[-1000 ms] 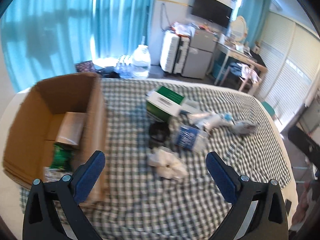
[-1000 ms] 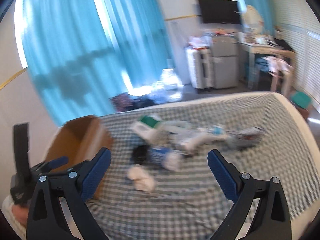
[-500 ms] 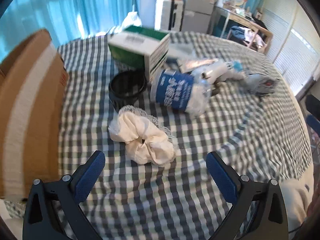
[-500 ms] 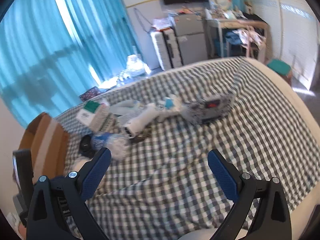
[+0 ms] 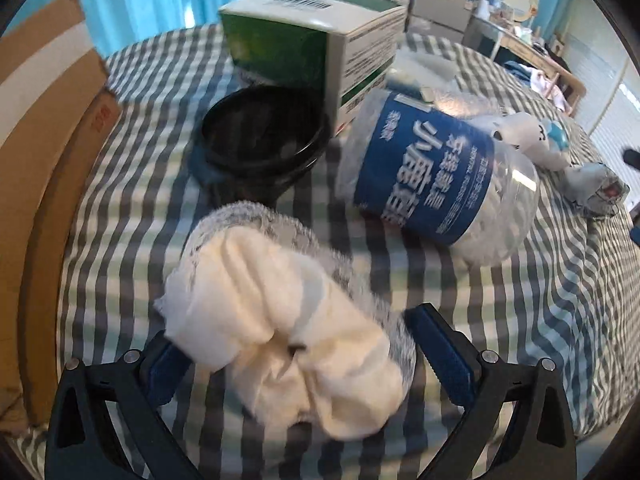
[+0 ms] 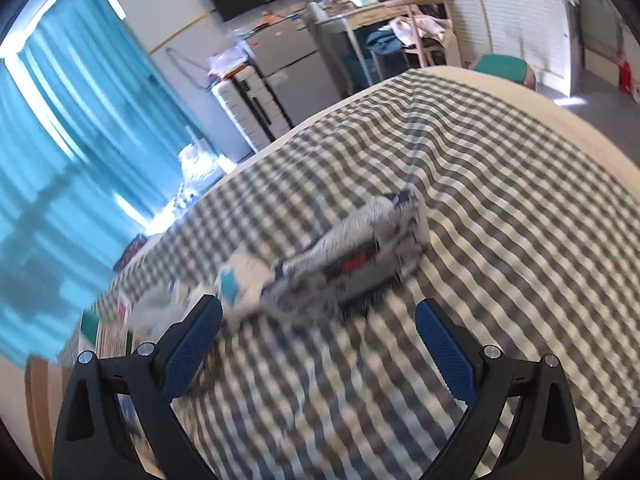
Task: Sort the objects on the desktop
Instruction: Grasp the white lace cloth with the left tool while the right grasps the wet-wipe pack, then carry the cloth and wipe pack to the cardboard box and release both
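Most of the sorting is judged undone. On the checked table cloth, beside the cardboard box, a green-and-white carton, a blue-labelled plastic jar, a black lid and a silvery packet are seen unsorted. A white scrunchie is framed by the left gripper, its jaws apart. The right gripper is held apart before the packet.

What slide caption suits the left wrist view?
Open left gripper straddles a white cloth on the checked tablecloth.
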A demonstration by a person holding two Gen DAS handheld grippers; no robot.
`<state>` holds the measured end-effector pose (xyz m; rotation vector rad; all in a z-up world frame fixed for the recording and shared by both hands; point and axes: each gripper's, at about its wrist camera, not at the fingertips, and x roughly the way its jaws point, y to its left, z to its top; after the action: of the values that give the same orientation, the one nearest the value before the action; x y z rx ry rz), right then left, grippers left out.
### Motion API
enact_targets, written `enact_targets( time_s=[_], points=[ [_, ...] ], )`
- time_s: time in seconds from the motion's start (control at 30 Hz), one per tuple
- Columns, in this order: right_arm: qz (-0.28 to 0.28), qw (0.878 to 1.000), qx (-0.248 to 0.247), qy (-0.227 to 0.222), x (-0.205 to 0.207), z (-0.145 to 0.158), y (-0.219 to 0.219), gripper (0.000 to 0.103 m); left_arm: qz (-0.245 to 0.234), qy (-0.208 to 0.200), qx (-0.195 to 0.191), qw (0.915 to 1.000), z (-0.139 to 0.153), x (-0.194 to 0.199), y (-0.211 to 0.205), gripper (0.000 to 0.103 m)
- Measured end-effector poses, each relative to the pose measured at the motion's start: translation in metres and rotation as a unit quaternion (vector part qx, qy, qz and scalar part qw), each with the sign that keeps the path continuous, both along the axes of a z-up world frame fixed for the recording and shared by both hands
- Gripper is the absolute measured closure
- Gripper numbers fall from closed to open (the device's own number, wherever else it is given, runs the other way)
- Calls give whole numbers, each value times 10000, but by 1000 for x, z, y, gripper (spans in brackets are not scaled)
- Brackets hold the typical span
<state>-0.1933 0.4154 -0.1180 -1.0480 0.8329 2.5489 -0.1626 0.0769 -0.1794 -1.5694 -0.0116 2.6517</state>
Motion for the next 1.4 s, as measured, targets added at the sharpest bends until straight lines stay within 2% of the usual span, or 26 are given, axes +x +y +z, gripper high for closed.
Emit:
enact_targets(
  time_s=[0.07, 0.1, 0.13, 0.17, 0.2, 0.23, 0.27, 0.3, 0.33, 0.37, 0.4, 0.5, 0.73, 0.87, 1.07, 1.3, 1.4],
  points=[
    [-151, 9998, -141, -8, -12, -6, 7, 5, -94, 2, -65, 9999, -2, -2, 2, 0],
    [-195, 9997, -176, -21, -18, -10, 11, 9, -115, 4, -49, 9999, -1, -2, 1, 2],
    [-173, 9996, -204, -45, -23, -13, 13, 25, -130, -9, -11, 9999, 0, -2, -1, 3],
    [-163, 9995, -239, -86, -27, -17, 14, 38, -139, -9, -5, 9999, 1, 0, -2, 10],
    [-139, 9994, -267, -192, -32, -21, 15, 55, -176, 12, 16, 9998, 4, 3, -3, 21],
    [-91, 9991, -294, -294, -34, -26, 15, 64, -227, 18, 24, 9997, 7, 1, -6, 28],
    [-45, 9988, -312, -375, -34, -30, 14, 69, -285, 28, 24, 9996, 10, 3, -6, 43],
    [-12, 9987, -325, -397, -31, -32, 13, 78, -349, 30, 41, 9994, 12, 5, -7, 60],
    [24, 9986, -330, -408, -29, -33, 12, 85, -420, 4, 132, 9990, 15, 5, -9, 67],
    [106, 9986, -317, -419, -24, -32, 10, 85, -442, -13, 239, 9987, 18, 6, -10, 82],
    [154, 9986, -288, -405, -19, -30, 4, 87, -421, -31, 357, 9985, 21, 7, -13, 85],
    [319, 9988, -119, -342, 2, -18, -6, 92, -366, -158, 605, 9974, 26, 13, -22, 85],
    [740, 9969, -126, -246, 51, 8, -27, 94, -371, 19, 767, 9964, 55, 39, -38, 85],
    [1091, 9939, -46, -155, 76, 30, -52, 94, -287, 199, 878, 9955, 74, 51, -43, 85],
    [1760, 9840, 81, 265, 106, 72, -101, 94, -193, 439, 937, 9945, 102, 62, -45, 85],
    [2284, 9723, 241, 437, 126, 97, -151, 94, -46, 632, 849, 9944, 131, 68, -65, 85],
    [2530, 9656, 318, 516, 135, 108, -171, 94, 33, 784, 929, 9926, 145, 72, -82, 85]
  ],
)
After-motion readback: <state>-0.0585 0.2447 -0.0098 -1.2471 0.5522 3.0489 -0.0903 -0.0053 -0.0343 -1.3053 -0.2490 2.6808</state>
